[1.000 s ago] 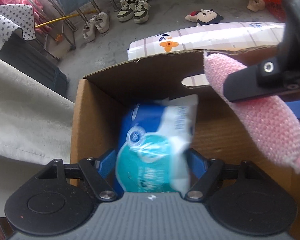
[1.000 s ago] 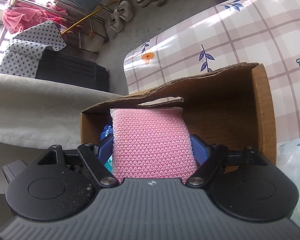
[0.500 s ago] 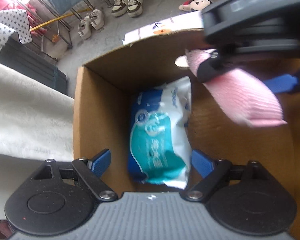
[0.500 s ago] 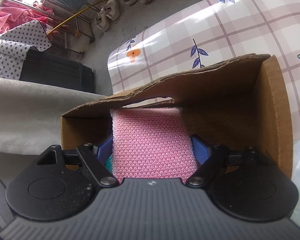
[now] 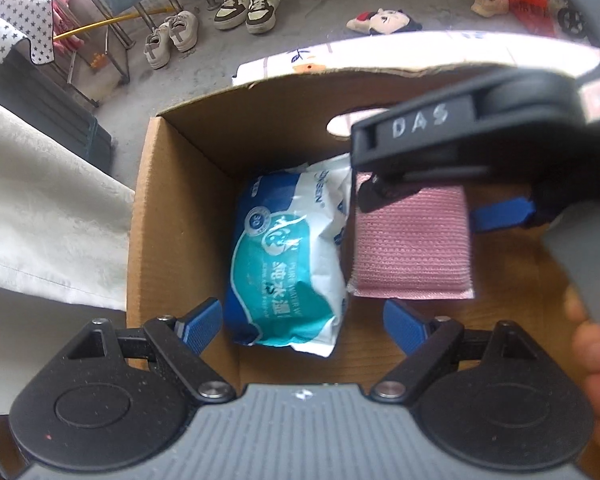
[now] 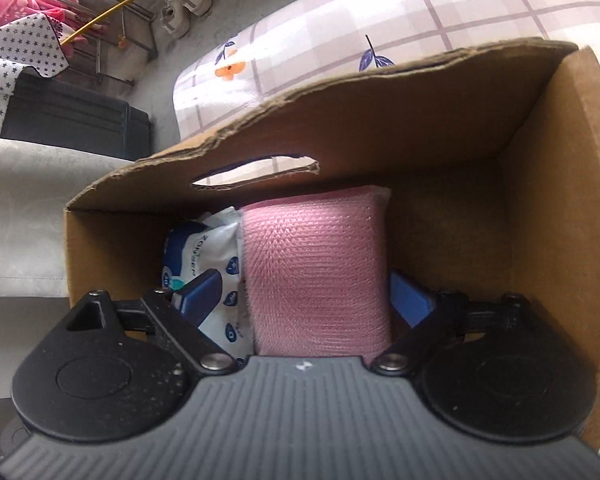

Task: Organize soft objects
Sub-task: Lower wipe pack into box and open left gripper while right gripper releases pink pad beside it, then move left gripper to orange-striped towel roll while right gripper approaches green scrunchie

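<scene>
A cardboard box (image 5: 140,216) stands open on the patterned table. Inside lies a blue and teal wet-wipes pack (image 5: 288,256), with a pink knitted sponge (image 5: 412,248) to its right. My left gripper (image 5: 304,324) is open and empty above the box's near side. My right gripper (image 6: 304,296) is down inside the box (image 6: 556,184), and its jaws stand open around the pink sponge (image 6: 316,272), which rests beside the wipes pack (image 6: 204,252). The right gripper's black body (image 5: 460,136) hides the sponge's far end in the left wrist view.
A beige cloth (image 5: 40,208) hangs left of the box. The checked tablecloth (image 6: 380,12) runs behind it. Shoes (image 5: 244,4) and a plush toy (image 5: 384,20) lie on the floor beyond. A black case (image 6: 72,120) stands at left.
My left gripper let go of the wipes pack, which now lies in the box, and drew back. My right gripper lowered the pink sponge into the box and opened around it.
</scene>
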`<action>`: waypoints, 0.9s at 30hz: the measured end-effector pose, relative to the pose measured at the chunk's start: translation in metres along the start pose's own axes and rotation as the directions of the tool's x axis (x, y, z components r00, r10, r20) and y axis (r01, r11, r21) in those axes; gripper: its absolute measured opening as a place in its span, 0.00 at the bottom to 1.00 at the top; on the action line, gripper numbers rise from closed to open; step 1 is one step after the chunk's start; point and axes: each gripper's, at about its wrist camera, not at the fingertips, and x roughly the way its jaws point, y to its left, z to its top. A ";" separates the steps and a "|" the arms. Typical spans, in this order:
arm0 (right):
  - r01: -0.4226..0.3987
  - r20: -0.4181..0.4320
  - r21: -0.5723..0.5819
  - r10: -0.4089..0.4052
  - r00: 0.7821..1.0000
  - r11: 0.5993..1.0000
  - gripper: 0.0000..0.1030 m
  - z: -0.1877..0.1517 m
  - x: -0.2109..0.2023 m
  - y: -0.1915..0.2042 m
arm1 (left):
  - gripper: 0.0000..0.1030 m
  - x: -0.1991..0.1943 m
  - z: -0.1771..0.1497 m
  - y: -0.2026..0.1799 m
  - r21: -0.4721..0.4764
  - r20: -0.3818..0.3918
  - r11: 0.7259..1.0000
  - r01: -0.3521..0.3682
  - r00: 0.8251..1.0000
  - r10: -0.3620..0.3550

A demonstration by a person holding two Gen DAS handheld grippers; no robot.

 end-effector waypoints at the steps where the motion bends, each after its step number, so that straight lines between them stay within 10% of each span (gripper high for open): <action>1: -0.007 -0.006 0.003 0.007 1.000 1.000 0.88 0.001 0.002 -0.001 | 0.86 0.000 0.001 0.000 -0.002 0.002 1.000 0.000 1.000 0.000; 18: -0.199 -0.009 -0.037 0.199 0.980 0.979 0.89 -0.006 -0.032 -0.006 | 0.86 -0.027 -0.006 -0.008 -0.070 0.032 0.997 0.016 0.999 -0.014; 27: -0.537 0.053 -0.078 0.542 0.839 0.840 0.89 -0.014 -0.121 -0.039 | 0.87 -0.089 -0.019 -0.023 -0.193 0.185 0.978 0.081 0.982 -0.045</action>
